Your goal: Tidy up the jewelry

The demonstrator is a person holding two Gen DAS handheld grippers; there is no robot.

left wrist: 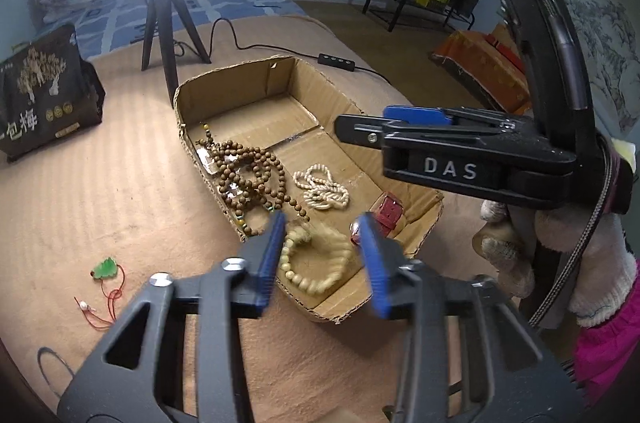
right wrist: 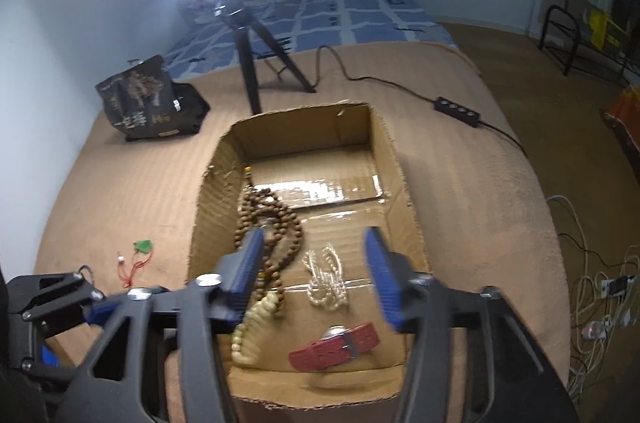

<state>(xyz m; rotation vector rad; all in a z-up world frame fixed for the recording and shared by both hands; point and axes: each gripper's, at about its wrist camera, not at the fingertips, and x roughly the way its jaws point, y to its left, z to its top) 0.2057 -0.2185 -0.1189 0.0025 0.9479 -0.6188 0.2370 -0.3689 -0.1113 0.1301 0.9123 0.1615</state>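
Green jade pendant on red cord [left wrist: 107, 267] lies on tan bedspread [left wrist: 120, 151], outside cardboard box [left wrist: 224, 91], at nine o'clock of left gripper [left wrist: 322, 255]; jaws spread, empty; left nearer; right gripper [right wrist: 316, 273] spread

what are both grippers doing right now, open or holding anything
Left gripper: open, holding nothing, over the cream bead bracelet in the brown cardboard box.
Right gripper: open, holding nothing, above the same box.
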